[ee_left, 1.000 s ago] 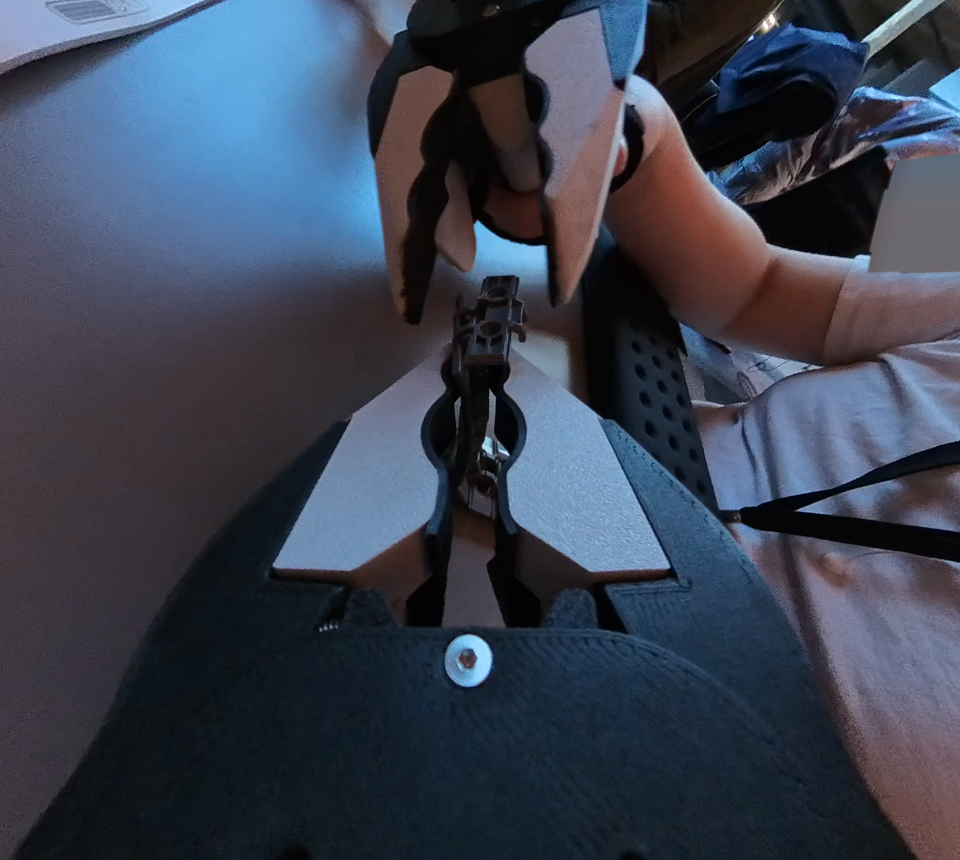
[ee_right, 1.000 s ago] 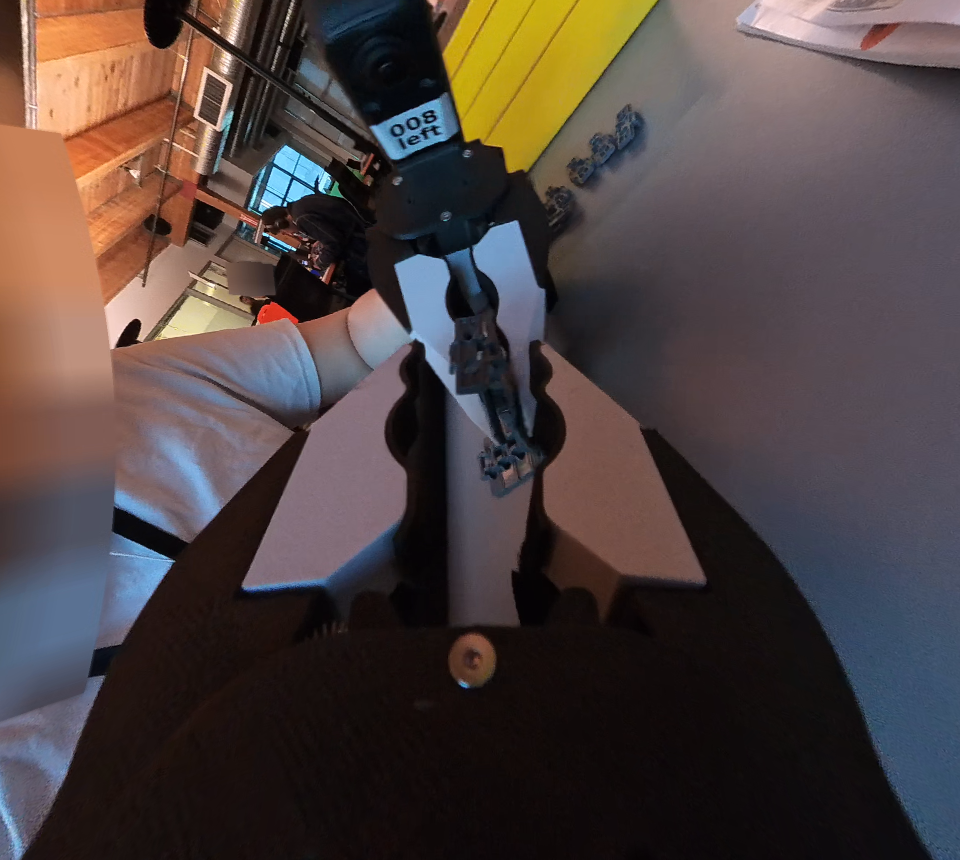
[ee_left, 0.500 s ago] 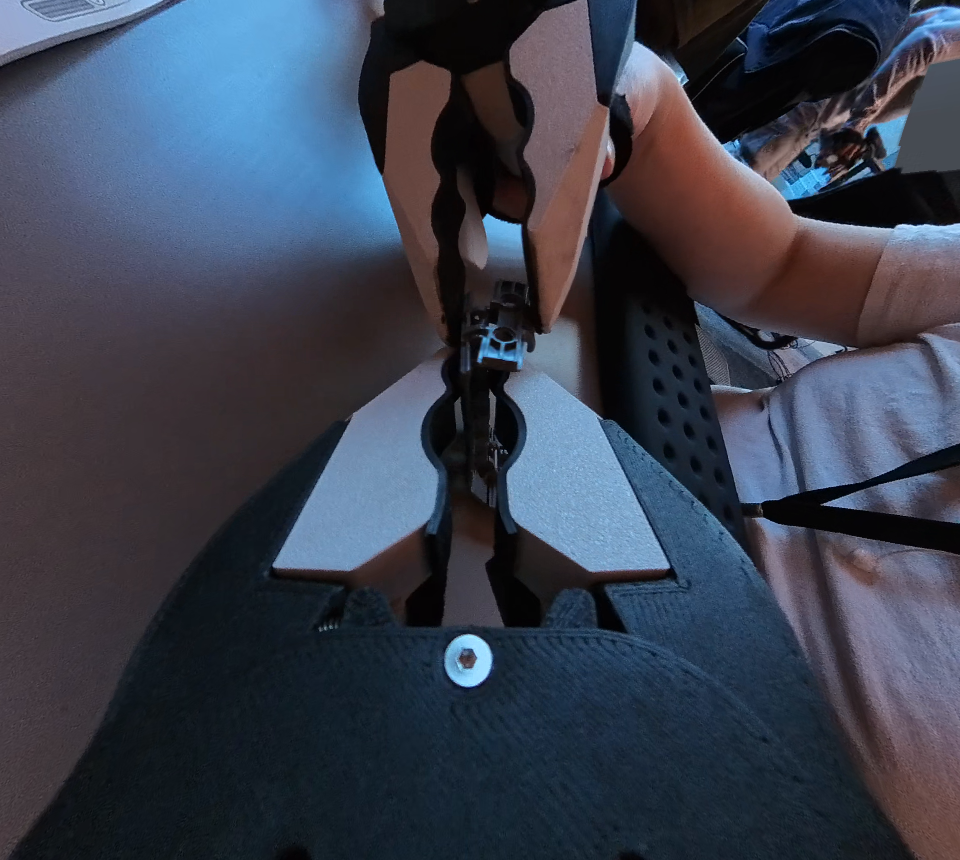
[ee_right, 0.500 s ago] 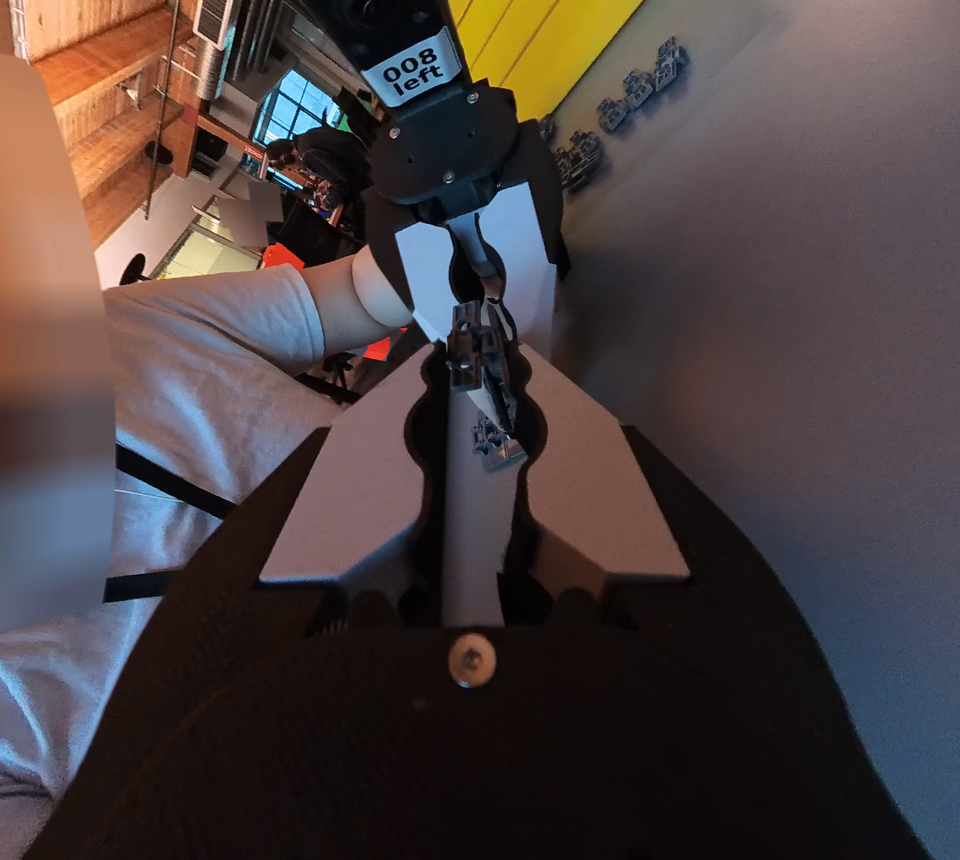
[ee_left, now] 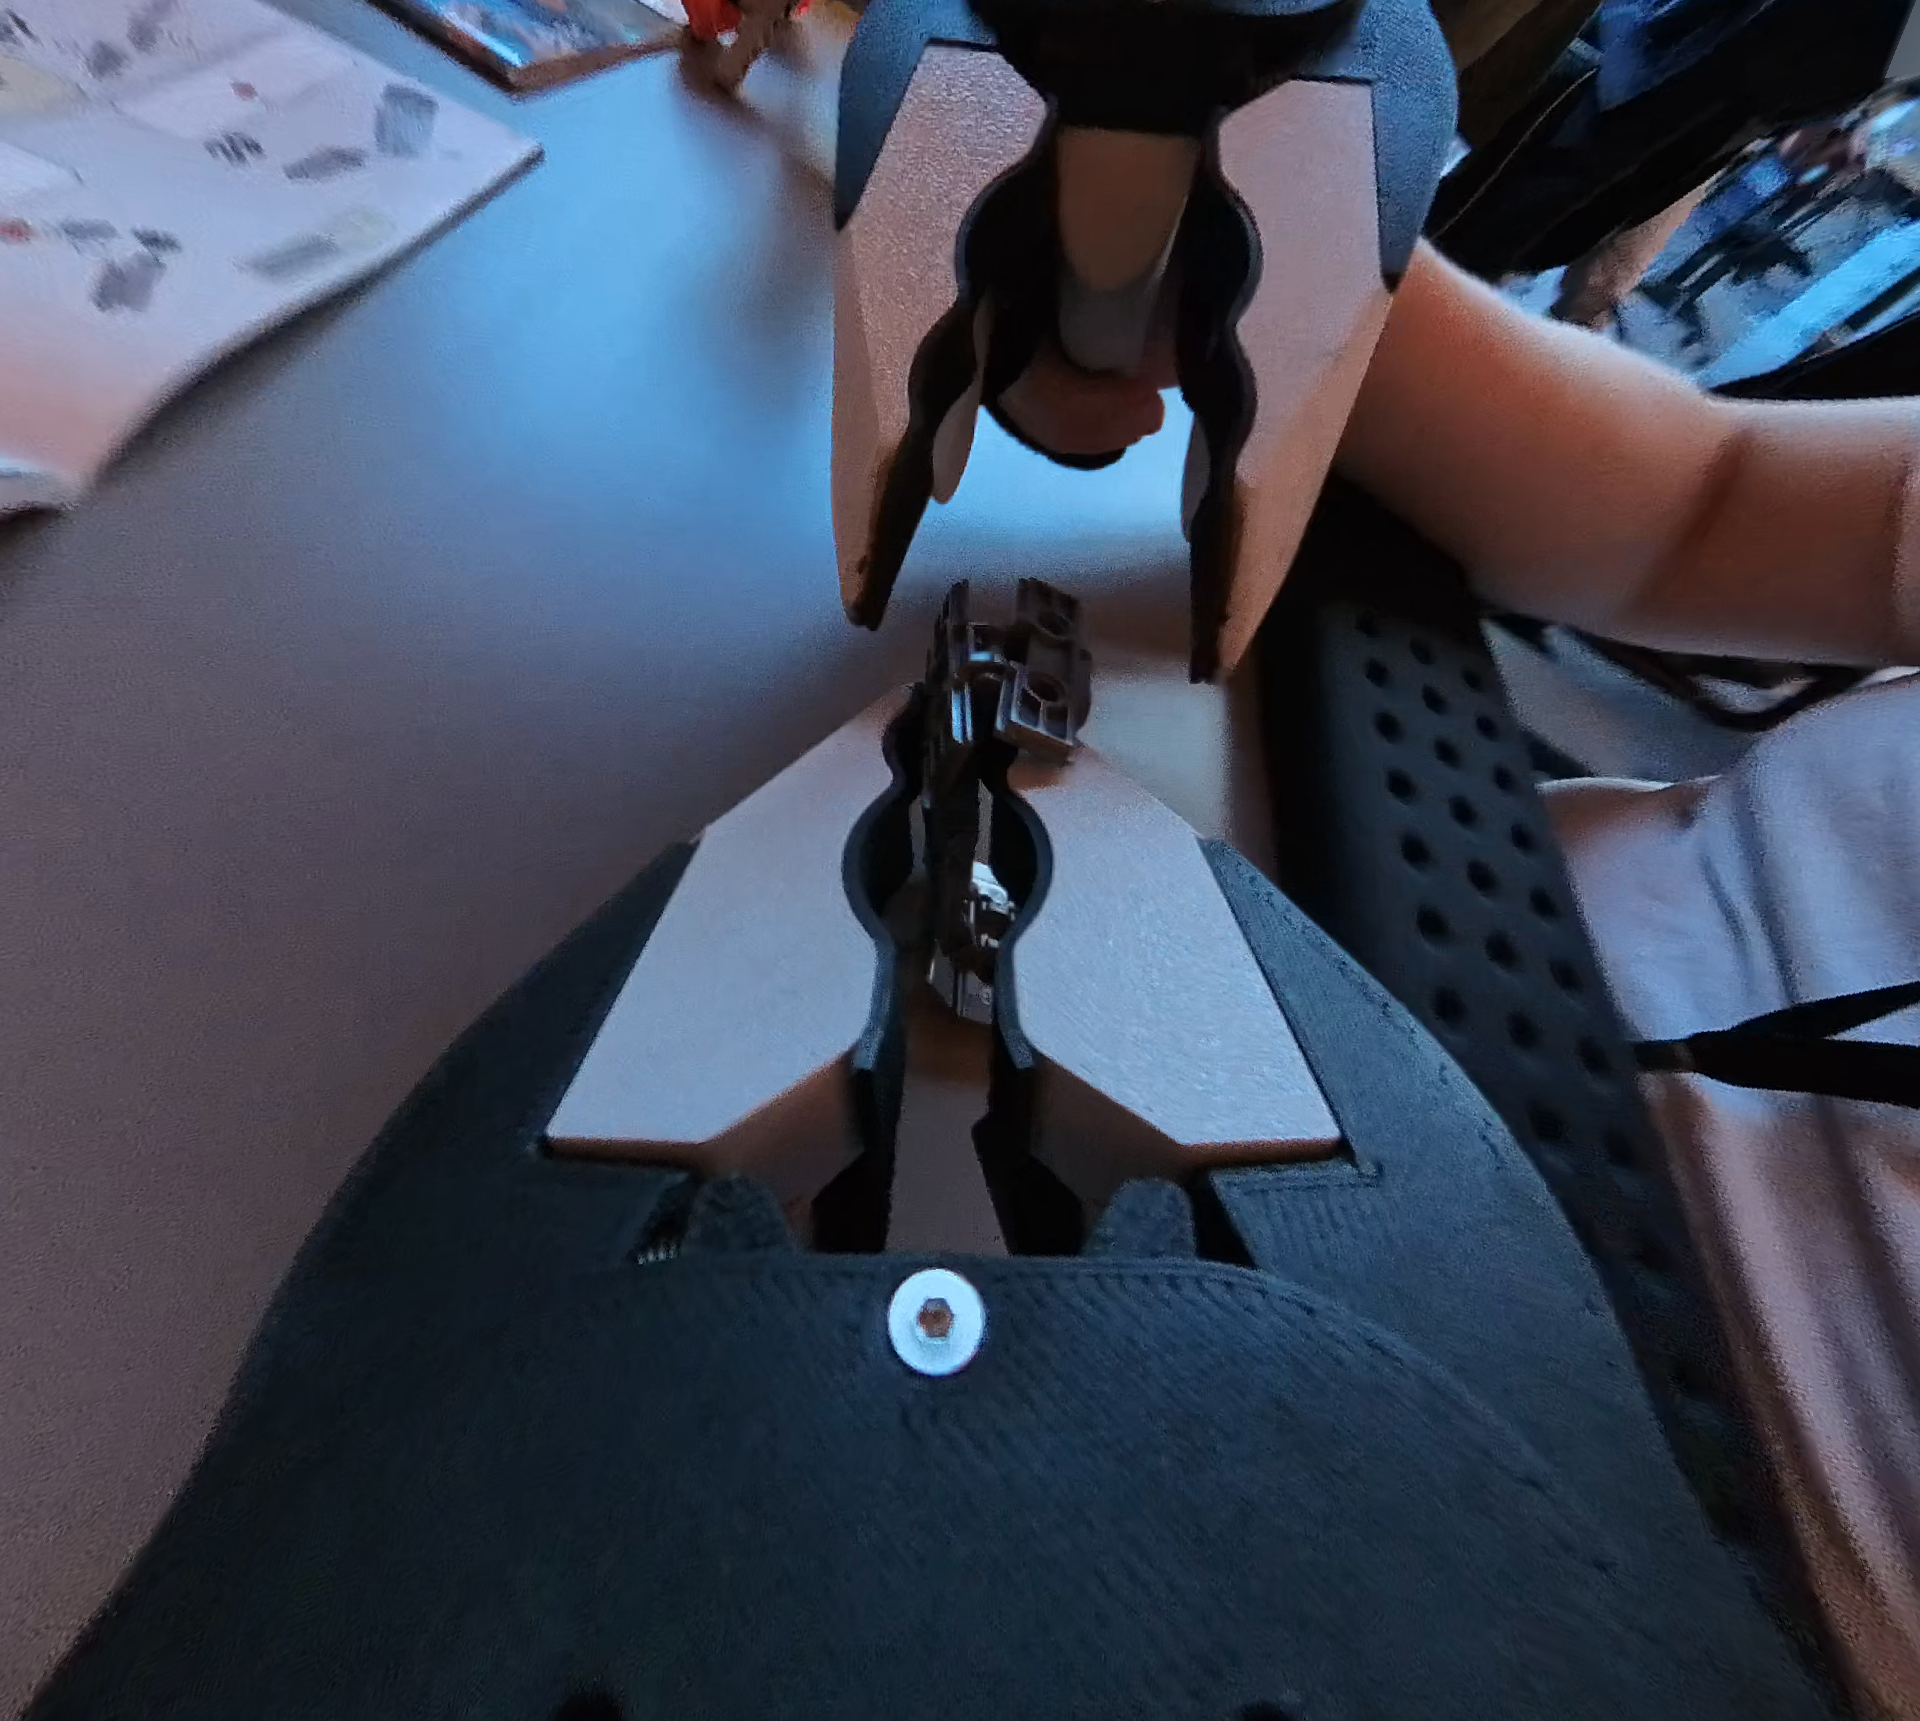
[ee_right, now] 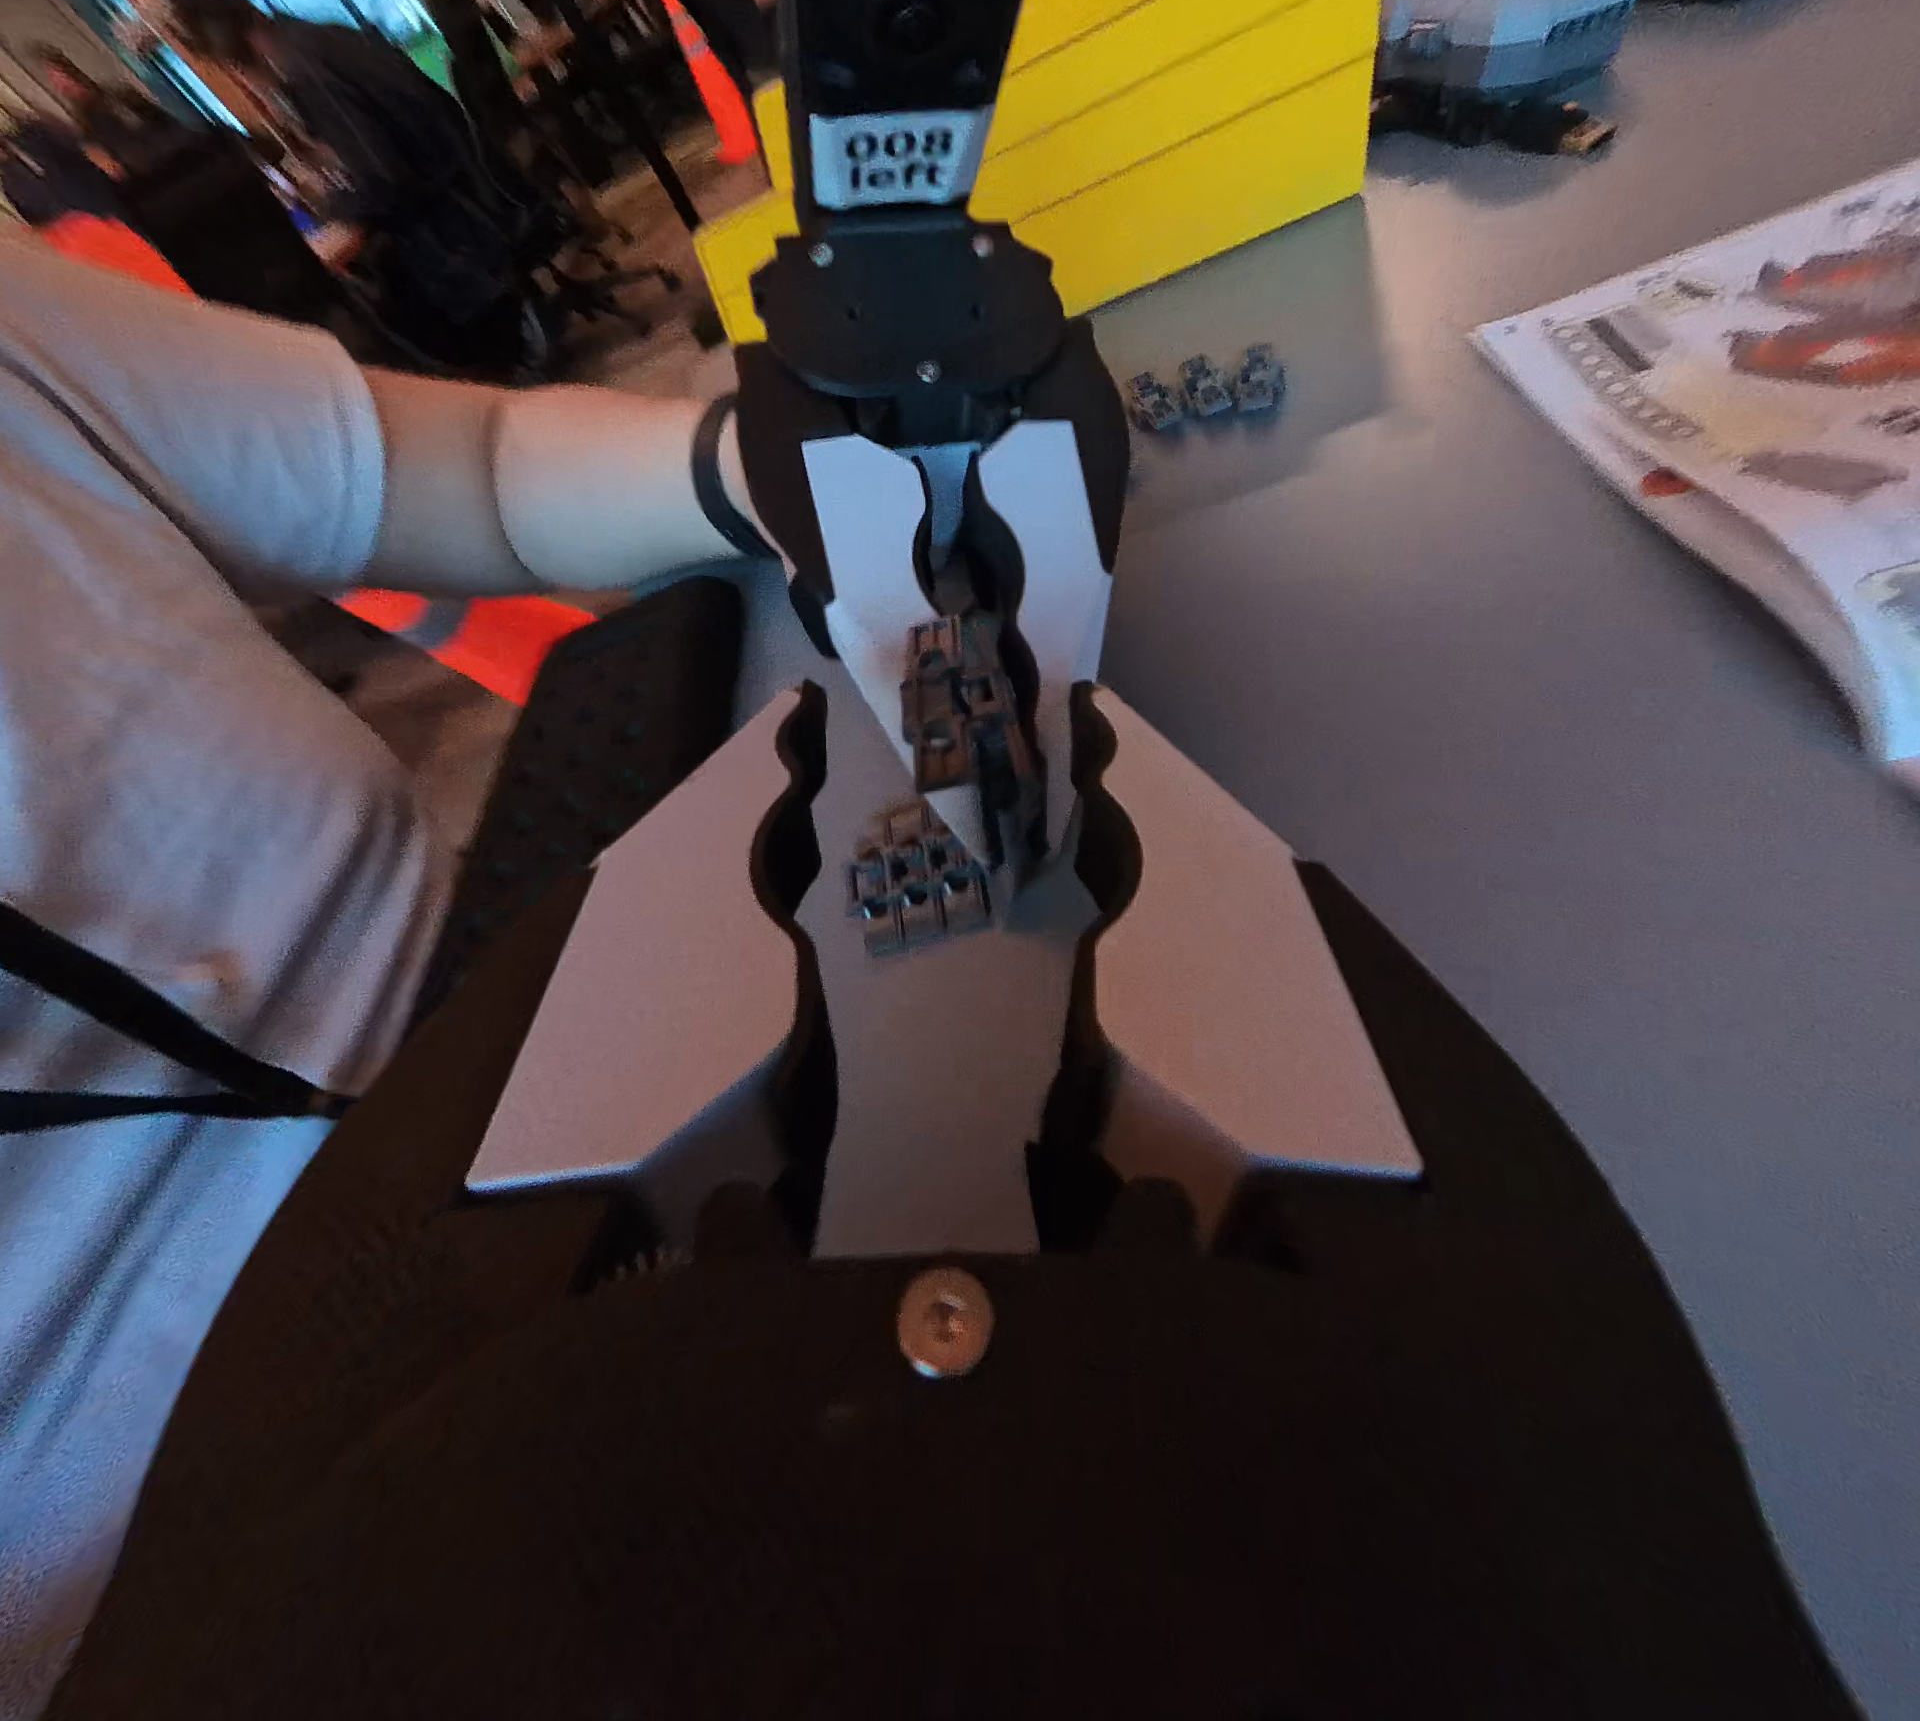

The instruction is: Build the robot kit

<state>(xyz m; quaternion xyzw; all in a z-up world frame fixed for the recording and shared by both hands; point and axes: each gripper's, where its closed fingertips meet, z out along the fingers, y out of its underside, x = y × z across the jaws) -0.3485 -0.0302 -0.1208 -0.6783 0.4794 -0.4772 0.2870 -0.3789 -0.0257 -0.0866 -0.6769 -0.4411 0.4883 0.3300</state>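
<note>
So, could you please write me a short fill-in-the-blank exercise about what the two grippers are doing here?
1. The left gripper is shut on a dark ____ brick assembly.
2. The right gripper faces it with its jaws ____.
3. Behind the left gripper stands a plastic bin coloured ____.
4. A row of ____ small grey pieces sits on the table near that bin.

Missing words: toy; open; yellow; three

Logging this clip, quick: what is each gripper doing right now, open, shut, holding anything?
Left gripper: shut on the dark brick assembly.
Right gripper: open, empty, fingers either side of the assembly's grey end.
</note>
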